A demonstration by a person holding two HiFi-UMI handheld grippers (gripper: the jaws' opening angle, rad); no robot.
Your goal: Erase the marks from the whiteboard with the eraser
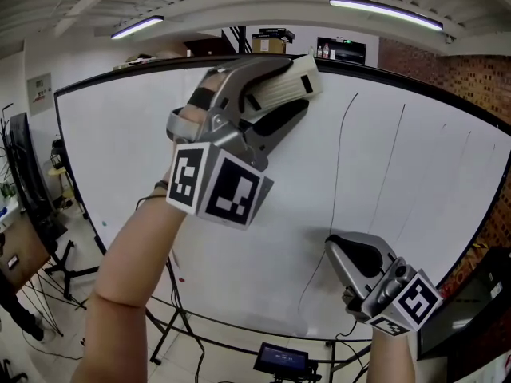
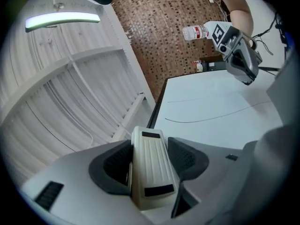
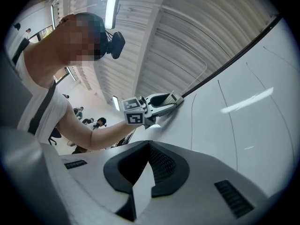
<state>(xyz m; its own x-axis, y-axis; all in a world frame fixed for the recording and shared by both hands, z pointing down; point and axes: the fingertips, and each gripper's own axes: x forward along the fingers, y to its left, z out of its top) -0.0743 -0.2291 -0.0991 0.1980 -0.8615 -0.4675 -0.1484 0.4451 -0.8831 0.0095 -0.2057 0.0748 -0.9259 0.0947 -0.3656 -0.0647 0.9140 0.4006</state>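
The left gripper [image 1: 289, 96] has its jaws clamped on the eraser [image 1: 281, 88], a cream ribbed block. It holds the eraser against the whiteboard [image 1: 112, 158], close under the board's top edge and about halfway across. The right gripper [image 1: 351, 255] hangs near the whiteboard's lower right part, its jaws closed together with nothing between them.

Judging by how the board looks now, the job is partly done at best. The whiteboard's left half and the patch around the eraser show no lines. On its right half, two long thin dark lines [image 1: 342, 166] run from near the top downward, and the longer one reaches almost to the bottom edge. Fainter strokes show further right, toward the board's right edge. A couple of tiny coloured specks sit low on the left side, too small to tell what they are. All of these are left to wipe, and the eraser is well apart from them.

The whiteboard carries no words. The only print is the black-and-white squares on the gripper cubes. A bottle [image 2: 196, 32] beyond the board's far end has a red label that is too small to read.
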